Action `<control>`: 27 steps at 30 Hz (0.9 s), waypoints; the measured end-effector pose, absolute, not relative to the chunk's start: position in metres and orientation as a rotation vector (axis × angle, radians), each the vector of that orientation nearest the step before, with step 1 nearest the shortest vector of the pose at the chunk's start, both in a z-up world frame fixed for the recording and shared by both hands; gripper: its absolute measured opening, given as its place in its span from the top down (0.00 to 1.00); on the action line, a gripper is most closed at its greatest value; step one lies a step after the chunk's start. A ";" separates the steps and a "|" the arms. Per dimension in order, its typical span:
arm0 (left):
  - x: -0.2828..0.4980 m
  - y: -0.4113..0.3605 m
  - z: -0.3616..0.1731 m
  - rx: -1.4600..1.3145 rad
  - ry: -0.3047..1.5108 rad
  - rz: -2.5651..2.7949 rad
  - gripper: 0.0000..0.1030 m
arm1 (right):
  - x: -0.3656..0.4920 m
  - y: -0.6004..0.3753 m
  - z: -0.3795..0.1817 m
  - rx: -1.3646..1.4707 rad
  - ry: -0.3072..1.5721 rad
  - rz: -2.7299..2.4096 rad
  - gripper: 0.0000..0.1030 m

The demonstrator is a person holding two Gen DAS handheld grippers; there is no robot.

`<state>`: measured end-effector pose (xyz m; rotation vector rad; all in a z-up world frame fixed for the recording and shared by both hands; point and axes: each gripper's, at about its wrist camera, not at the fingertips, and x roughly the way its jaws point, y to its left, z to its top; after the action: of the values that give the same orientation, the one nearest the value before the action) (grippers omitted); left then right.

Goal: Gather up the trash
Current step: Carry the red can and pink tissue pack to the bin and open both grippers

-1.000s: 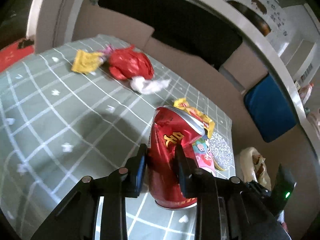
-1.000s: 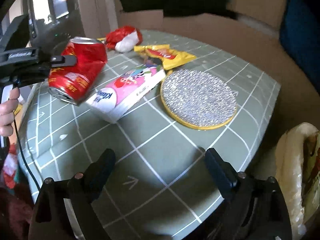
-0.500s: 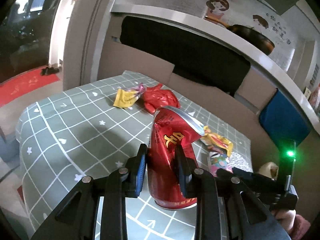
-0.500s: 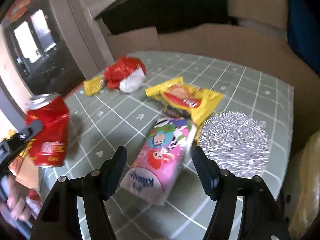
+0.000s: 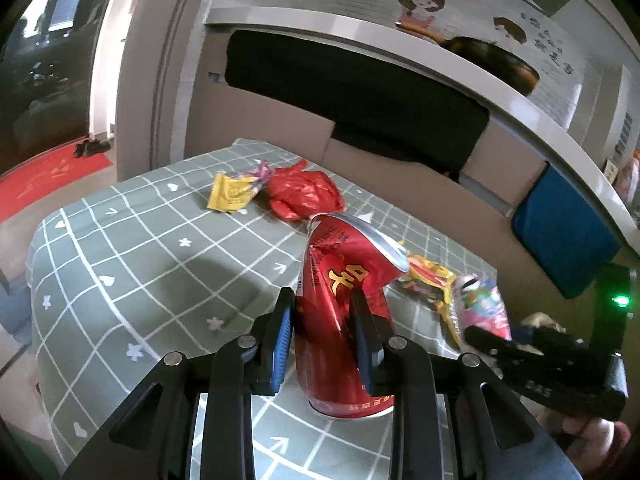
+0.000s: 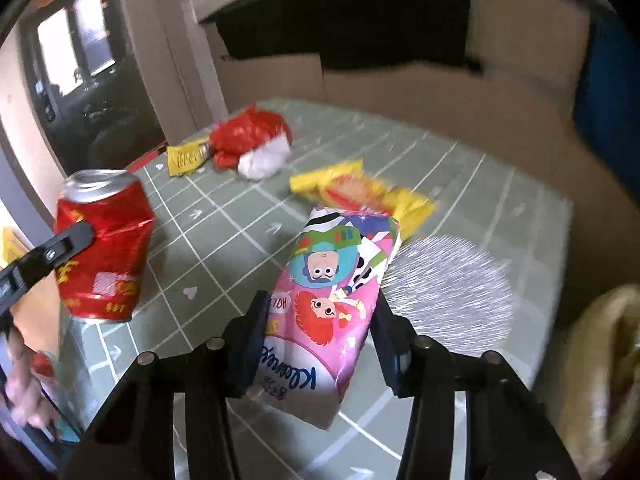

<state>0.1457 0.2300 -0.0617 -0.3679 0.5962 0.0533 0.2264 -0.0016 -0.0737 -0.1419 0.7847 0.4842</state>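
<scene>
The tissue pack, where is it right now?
In the right wrist view, the tissue pack lies on the table between the right gripper's fingers, beside the round mat.

Crushed red can: glossy printed metal, creased, bare silvery top. Tissue pack: smooth glossy plastic film. Red bag: thin crinkled shiny plastic. Yellow wrappers: glossy foil-like film. Tablecloth: matt woven cloth. Round mat: rough, glittery silver surface. Gripper fingers: matt black plastic.
</scene>
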 end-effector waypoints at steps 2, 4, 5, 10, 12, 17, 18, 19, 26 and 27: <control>0.147 0.222 -0.060 -0.366 0.605 0.032 0.72 | 0.215 -0.009 -0.064 -0.157 0.743 0.477 0.56; 0.148 0.214 -0.059 -0.357 0.609 0.020 0.72 | 0.210 -0.014 -0.057 -0.159 0.715 0.470 0.56; 0.149 0.209 -0.057 -0.348 0.611 0.014 0.72 | 0.205 -0.020 -0.053 -0.159 0.694 0.464 0.56; 0.152 0.185 -0.047 -0.319 0.607 -0.019 0.72 | 0.199 -0.045 -0.039 -0.119 0.647 0.457 0.56; 0.155 0.175 -0.040 -0.305 0.594 -0.039 0.72 | 0.197 -0.058 -0.033 -0.092 0.628 0.447 0.56; 0.163 0.140 -0.012 -0.250 0.527 -0.091 0.72 | 0.189 -0.094 -0.013 -0.056 0.551 0.397 0.56; 0.166 0.131 -0.006 -0.235 0.511 -0.106 0.72 | 0.187 -0.102 -0.009 -0.051 0.537 0.386 0.56; 0.169 0.122 0.000 -0.224 0.500 -0.120 0.72 | 0.185 -0.111 -0.004 -0.044 0.522 0.371 0.56; 0.195 0.040 0.027 -0.179 0.463 -0.283 0.72 | 0.167 -0.184 0.025 -0.011 0.435 0.246 0.56; 0.197 0.030 0.027 -0.173 0.463 -0.305 0.72 | 0.165 -0.192 0.026 -0.006 0.428 0.232 0.56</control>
<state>0.1968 0.0297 0.0274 -0.1732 0.4629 -0.3054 0.1652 -0.1922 0.0265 -0.0062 0.4283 0.2324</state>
